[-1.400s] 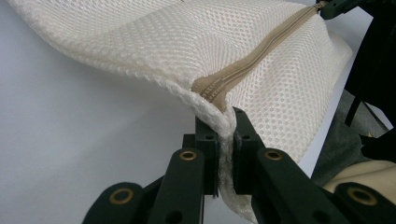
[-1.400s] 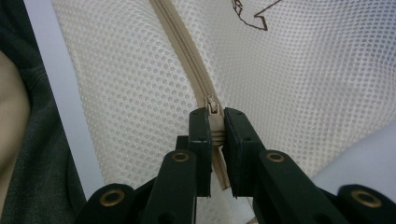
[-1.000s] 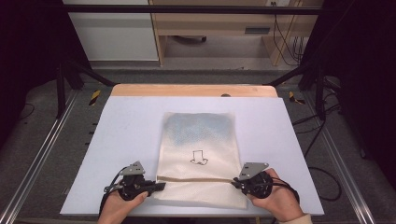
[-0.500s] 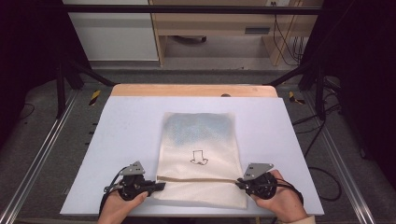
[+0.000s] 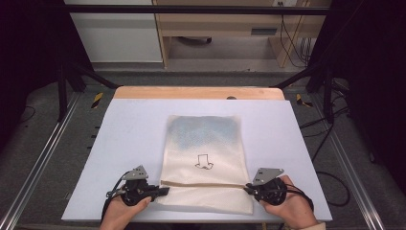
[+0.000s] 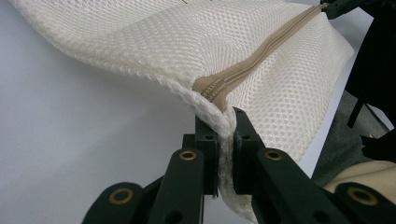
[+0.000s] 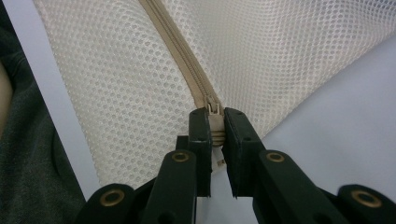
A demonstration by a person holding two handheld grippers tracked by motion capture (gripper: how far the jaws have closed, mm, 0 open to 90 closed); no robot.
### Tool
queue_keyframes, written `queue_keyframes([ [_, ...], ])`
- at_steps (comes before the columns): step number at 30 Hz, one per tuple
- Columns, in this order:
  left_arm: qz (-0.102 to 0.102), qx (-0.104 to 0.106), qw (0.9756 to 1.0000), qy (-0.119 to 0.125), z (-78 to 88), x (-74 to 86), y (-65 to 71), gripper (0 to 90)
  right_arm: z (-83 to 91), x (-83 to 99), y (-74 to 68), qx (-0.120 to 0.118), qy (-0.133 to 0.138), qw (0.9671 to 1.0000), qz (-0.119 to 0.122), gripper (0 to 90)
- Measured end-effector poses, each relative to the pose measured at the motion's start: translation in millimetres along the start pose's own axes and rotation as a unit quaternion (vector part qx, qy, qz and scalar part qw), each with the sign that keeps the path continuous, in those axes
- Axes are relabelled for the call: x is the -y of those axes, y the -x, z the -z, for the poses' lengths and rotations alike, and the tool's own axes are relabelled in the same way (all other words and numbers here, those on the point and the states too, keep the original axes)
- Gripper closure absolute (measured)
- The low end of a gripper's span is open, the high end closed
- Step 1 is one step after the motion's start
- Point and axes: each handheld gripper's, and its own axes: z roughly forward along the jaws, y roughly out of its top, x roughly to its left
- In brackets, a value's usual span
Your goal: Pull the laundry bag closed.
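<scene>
At near edge, right gripper point(image 5: 250, 189) shifted slightly outward, mesh bag point(image 5: 206, 158) unchanged.

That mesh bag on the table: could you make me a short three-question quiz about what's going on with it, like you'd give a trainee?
1. True or false: the zipper runs across the mesh bag near the person's end.
2. What does the right gripper pinch? A) a bag corner B) the zipper slider C) the table edge
3. Fill in: the left gripper is shut on the bag's ____ at the other end of the zipper.

Key
1. True.
2. B, the zipper slider sits between its jaws.
3. Edge; the thick hem is clamped between its jaws.
</scene>
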Motion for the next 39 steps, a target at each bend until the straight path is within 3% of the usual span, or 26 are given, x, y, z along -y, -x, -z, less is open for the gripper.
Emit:
queue_keyframes([
  [39, -0.004, -0.001, 1.0, -0.001, 0.0, 0.0, 0.2, 83.7, 0.6, 4.8, 3.7, 0.003, -0.01, 0.9999, -0.003, 82.2],
])
